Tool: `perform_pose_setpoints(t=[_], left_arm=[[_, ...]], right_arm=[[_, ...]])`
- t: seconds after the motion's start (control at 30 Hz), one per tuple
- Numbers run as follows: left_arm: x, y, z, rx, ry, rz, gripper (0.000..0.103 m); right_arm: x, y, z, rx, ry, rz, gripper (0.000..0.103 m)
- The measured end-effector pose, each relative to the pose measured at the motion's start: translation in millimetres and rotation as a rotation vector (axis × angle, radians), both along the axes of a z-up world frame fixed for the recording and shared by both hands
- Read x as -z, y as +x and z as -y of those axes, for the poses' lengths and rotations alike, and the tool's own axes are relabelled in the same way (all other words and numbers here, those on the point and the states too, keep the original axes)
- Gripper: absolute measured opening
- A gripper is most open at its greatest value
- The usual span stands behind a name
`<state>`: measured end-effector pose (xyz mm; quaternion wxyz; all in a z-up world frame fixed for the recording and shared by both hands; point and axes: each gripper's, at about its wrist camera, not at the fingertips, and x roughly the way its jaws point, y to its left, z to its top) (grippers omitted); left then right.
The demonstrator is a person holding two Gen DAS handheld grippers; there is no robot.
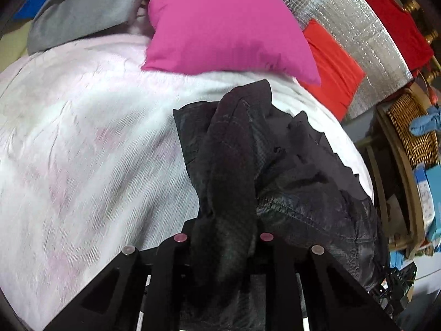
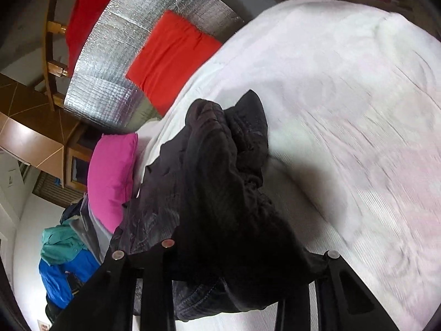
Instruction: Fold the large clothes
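Note:
A black jacket (image 1: 289, 165) with quilted lining hangs bunched over the white and pink bedspread (image 1: 82, 151). My left gripper (image 1: 223, 238) is shut on a thick fold of the jacket, which runs up between its fingers. In the right wrist view the same black jacket (image 2: 215, 182) drapes over my right gripper (image 2: 220, 251). The cloth covers the right finger, and the fabric passes between the fingers, so it is shut on the jacket. The far end of the jacket hangs just above the bedspread (image 2: 344, 110).
A magenta pillow (image 1: 220, 22) and a red pillow (image 1: 330, 66) lie at the head of the bed against a silver foil panel (image 1: 358, 27). A grey garment (image 1: 82, 13) lies at the back left. A wicker basket (image 1: 410, 129) stands beside the bed. A blue and teal jacket (image 2: 63, 262) lies beyond the bed.

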<state>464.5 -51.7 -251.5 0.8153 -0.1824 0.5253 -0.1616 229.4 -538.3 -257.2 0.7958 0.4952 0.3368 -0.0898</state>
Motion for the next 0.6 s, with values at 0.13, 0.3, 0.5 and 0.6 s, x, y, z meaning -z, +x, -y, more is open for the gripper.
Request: perform_pose_setpoints(t=[0.13, 0.3, 0.5, 0.6], left_arm=[[3, -25, -14, 0.017, -0.004, -0.014, 0.02], [7, -62, -27, 0.024, 0.029, 0.004, 0.02], [18, -71, -41, -0.007, -0.008, -0.028, 0.03], [21, -66, -47, -0.049, -0.007, -0.056, 0.052]], right_arm=[[0, -24, -5, -0.013, 0.009, -0.014, 0.036], [11, -60, -10, -0.02, 0.042, -0.029, 0.036], [20, -88, -12, -0.037, 0.082, -0.045, 0.048], [7, -106, -3, -0.022, 0.094, -0.036, 0.073]])
